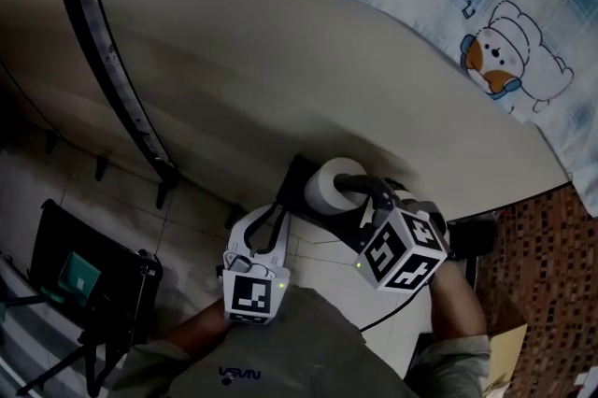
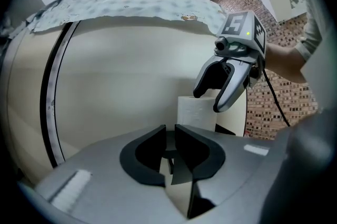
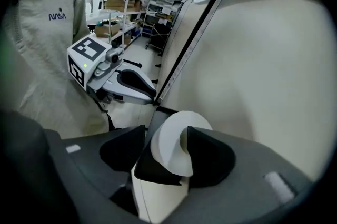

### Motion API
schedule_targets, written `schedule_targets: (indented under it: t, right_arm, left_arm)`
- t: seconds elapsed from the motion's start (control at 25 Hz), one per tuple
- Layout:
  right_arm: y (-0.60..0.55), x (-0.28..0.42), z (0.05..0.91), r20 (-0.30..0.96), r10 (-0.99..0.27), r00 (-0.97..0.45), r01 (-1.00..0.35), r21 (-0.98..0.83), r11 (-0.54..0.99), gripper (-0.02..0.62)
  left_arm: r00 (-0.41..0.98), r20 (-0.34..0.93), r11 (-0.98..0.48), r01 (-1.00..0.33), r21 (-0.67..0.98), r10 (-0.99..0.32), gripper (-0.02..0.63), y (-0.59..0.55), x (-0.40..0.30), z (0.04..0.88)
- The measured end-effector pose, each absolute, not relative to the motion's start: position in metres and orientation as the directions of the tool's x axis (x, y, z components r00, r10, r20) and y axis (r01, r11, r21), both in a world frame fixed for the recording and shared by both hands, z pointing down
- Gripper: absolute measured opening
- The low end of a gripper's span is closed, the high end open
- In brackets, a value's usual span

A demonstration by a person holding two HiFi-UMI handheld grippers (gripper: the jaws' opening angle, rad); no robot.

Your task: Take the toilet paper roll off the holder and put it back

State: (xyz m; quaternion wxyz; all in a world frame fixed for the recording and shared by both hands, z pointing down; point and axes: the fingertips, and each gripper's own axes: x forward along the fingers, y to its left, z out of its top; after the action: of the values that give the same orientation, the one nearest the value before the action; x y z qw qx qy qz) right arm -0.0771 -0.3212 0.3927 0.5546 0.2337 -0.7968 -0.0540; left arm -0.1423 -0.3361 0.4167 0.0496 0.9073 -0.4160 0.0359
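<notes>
Along the left of the beige panel (image 1: pixel 280 60) a black strip (image 1: pixel 112 69) runs down toward its lower edge. Below that edge the left gripper (image 1: pixel 269 220) points roughly level at the panel, its jaws nearly together with only a thin slit between them and nothing in it. Just to its right, at the panel's lower edge, the toilet paper roll (image 1: pixel 332 184) sits on the black holder (image 1: pixel 297 186). The right gripper (image 2: pixel 209 101) tilts steeply down over the roll with its jaws spread wide, one to each side of the roll's upper end. The pads seem to stand clear of the paper, though the view there is dim. Past the panel's right edge hangs a checked cloth (image 1: pixel 505 60) with a cartoon animal, and below it lies a brick-patterned surface (image 1: pixel 542 247).
</notes>
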Motion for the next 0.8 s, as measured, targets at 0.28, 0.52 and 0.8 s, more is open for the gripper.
schedule_targets:
  t: [0.28,0.52,0.8]
  right_arm:
    - [-0.323,-0.073,0.412,0.898,-0.405,-0.169,-0.262,0.355,0.897,0.227]
    - [-0.328,-0.07,0.41,0.892,-0.42,-0.168,-0.28,0.366,0.888,0.172]
    - [-0.321,-0.064,0.394,0.845,-0.479,-0.239,-0.406,0.362,0.839,0.169]
  left_arm:
    - [0.674,0.102,-0.669,-0.739,0.078,-0.732,0.055,-0.339,-0.141,0.42]
    - [0.687,0.107,-0.681,-0.726,0.095,-0.718,0.055,-0.338,-0.137,0.428]
    - [0.702,0.114,-0.696,-0.712,0.092,-0.703,0.055,-0.333,-0.134,0.428]
